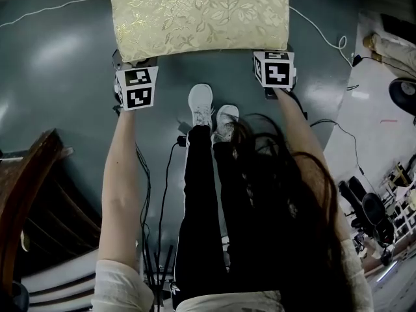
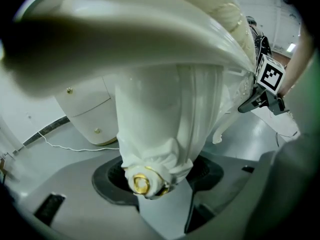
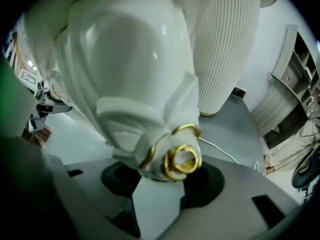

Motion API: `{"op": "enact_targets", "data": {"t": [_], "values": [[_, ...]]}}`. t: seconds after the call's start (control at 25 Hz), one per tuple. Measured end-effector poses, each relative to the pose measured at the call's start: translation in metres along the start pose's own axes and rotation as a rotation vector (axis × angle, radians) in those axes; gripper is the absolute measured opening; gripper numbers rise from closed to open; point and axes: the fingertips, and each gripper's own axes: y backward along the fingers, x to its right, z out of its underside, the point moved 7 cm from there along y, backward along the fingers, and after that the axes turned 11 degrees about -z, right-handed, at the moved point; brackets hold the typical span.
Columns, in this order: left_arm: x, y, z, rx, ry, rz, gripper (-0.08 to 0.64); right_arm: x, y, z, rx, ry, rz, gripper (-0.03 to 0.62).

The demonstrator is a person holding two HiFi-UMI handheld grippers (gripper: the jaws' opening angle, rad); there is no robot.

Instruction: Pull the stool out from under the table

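The stool [image 1: 198, 18] has a cream floral cushion and stands at the top of the head view on the grey floor. My left gripper [image 1: 135, 70] is at its near left corner and my right gripper [image 1: 273, 60] at its near right corner, both fingertips hidden under the seat. In the left gripper view a white carved leg [image 2: 165, 114] with a gold foot sits between the jaws of my left gripper [image 2: 160, 184]. In the right gripper view another white leg [image 3: 135, 69] with gold scrolls is held by my right gripper [image 3: 165, 184].
A person's legs and white shoes [image 1: 211, 112] stand just behind the stool. Cables [image 1: 325, 31] trail over the floor. Dark wooden furniture [image 1: 32, 200] is at the left. A ribbed white pedestal [image 3: 225, 49] rises beyond the right leg, with shelves [image 3: 292, 79] further right.
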Motion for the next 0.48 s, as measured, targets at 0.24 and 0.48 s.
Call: {"op": "enact_targets", "data": {"t": [0.24,0.48], "values": [[0.0017,-0.0009,0.0013,0.004,0.007,-0.007,0.276,0.0006,-0.0015,0.0012,-0.002,0.007,-0.004,0.225],[0.0035,-0.0040,0.0019,-0.008,0.017,-0.014,0.278,0.0016,-0.0026,0.0027,-0.008,0.000,0.004,0.225]]}}
